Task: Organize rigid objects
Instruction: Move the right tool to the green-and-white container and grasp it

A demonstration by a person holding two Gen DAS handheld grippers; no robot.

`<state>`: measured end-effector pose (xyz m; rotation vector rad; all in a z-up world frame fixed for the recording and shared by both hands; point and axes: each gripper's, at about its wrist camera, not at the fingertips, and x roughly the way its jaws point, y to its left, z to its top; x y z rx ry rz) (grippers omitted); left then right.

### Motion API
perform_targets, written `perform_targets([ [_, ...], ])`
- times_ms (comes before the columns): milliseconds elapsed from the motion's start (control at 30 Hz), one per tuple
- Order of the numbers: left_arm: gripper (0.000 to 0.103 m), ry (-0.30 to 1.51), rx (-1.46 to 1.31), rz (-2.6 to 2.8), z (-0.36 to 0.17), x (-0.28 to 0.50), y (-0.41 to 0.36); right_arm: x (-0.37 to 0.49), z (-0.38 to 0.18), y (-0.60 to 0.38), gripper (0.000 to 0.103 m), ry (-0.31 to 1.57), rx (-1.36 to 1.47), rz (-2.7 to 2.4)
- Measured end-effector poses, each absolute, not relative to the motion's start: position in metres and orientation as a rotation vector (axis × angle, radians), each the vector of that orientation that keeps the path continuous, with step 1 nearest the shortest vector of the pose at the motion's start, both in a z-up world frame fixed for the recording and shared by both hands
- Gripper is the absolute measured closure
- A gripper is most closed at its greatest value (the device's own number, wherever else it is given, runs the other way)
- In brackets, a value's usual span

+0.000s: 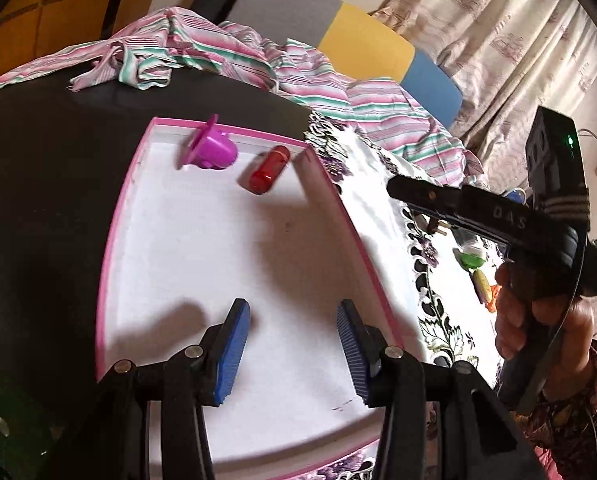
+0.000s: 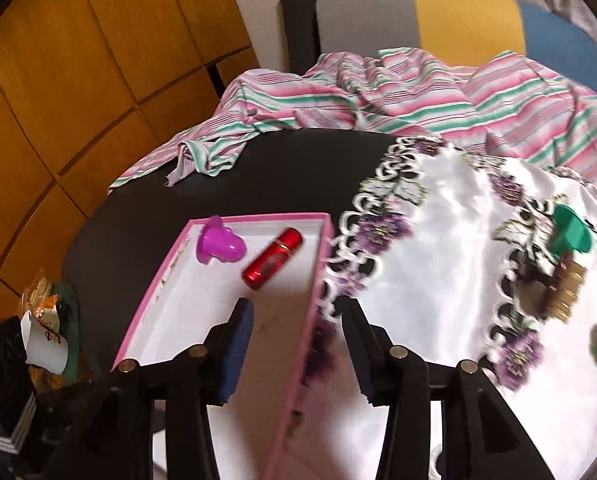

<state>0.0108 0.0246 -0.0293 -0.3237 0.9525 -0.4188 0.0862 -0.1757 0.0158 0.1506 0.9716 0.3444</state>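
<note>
From the left wrist, the left gripper (image 1: pixel 292 344) hangs over a pink-rimmed white box (image 1: pixel 116 240) on the dark worktop (image 1: pixel 38 200), its blue pads apart with nothing between them. At the box's far end lies a glossy red tube (image 1: pixel 268 170), its long axis slanting from near-left to far-right, and beside it a purple cup (image 1: pixel 210 148) tipped on its side, its flared rim facing left. To the right, a hand (image 1: pixel 538 320) holds the other gripper over an embroidered white cloth (image 1: pixel 378 196). From the right wrist, the right gripper (image 2: pixel 298 340) straddles the box's right wall (image 2: pixel 316 280), pads apart and empty. The red tube (image 2: pixel 272 258) again slants toward the far right corner, with the purple cup (image 2: pixel 218 245) just left of it.
</note>
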Motion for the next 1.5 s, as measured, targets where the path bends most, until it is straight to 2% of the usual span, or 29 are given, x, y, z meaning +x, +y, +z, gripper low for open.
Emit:
perform_targets([
  [533, 0.057, 0.966, -0.263, -0.513, -0.024, 0.0, -0.016, 0.049, -0.015, -0.251, 0.053, 1.06, 0.194, 0.196],
  [933, 0.057, 0.982, -0.211, -0.598, -0.018, -0.005, -0.055, 0.037, -0.011, -0.349, 0.05, 1.022, 0.274, -0.037],
  [967, 0.057, 0.983, -0.204, -0.603, -0.018, -0.006, -0.058, 0.038, -0.009, -0.361, 0.048, 1.01, 0.275, -0.075],
  [1033, 0.057, 0.985, -0.192, -0.618, -0.016, -0.008, -0.066, 0.039, -0.007, -0.375, 0.039, 0.986, 0.271, -0.134],
  [1100, 0.057, 0.983, -0.184, -0.627, -0.015, -0.009, -0.07, 0.038, -0.003, -0.395, 0.024, 0.948, 0.284, -0.217],
  [1500, 0.057, 0.999, -0.133, -0.659, -0.013, -0.018, -0.092, 0.079, -0.03, -0.486, 0.018, 0.979, 0.453, -0.422],
])
